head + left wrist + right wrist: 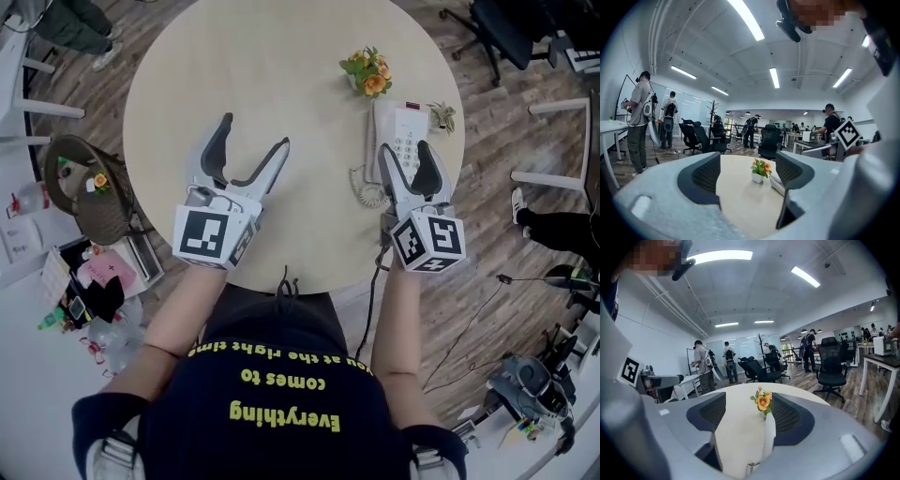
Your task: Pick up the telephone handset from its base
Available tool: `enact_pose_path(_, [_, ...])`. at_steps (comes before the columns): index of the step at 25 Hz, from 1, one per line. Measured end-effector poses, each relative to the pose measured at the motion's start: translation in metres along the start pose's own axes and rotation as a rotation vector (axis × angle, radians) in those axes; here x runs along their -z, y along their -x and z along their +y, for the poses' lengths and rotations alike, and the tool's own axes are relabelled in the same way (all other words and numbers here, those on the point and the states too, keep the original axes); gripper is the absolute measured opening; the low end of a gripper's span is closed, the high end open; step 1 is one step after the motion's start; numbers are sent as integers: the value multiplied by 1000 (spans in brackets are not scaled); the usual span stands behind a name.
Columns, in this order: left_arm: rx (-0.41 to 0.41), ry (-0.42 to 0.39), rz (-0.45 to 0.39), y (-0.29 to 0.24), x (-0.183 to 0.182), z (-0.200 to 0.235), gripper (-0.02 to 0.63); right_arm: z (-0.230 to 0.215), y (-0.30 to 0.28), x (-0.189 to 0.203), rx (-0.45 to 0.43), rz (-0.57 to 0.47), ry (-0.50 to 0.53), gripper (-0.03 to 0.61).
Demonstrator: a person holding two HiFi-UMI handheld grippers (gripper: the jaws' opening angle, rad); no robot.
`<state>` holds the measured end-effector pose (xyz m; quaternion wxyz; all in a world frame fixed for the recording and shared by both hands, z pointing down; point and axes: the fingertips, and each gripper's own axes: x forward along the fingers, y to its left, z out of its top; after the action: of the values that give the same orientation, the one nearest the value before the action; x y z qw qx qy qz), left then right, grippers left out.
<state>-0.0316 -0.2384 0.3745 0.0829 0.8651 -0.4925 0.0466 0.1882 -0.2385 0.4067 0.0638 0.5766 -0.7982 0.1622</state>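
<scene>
My 2 claws low over the table (234, 75), left gripper (255, 131) released, nothing between its jaws, right gripper (403, 147) spread wide astride the handset (373, 127), not clenched, handset lying on its base (411, 131) beside the right-hand jaw, cord (367, 192) coiled nearer me, flowers (367, 72) beyond.

A round table (234, 84) bears telephone (409, 133), flowers (367, 71), small plant (442, 116).

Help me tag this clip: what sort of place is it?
Probably an open-plan office: rows of black swivel chairs and desks, long ceiling strip lights, and a corded desk telephone on the round wooden table.
</scene>
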Motion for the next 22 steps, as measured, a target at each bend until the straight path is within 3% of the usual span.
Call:
enact_pose_path(7, [4, 12, 27, -10, 16, 4, 371, -28, -36, 48, 35, 130, -26, 318])
enact_pose_path(22, [10, 24, 83, -22, 41, 14, 371, -66, -76, 126, 101, 310, -31, 308])
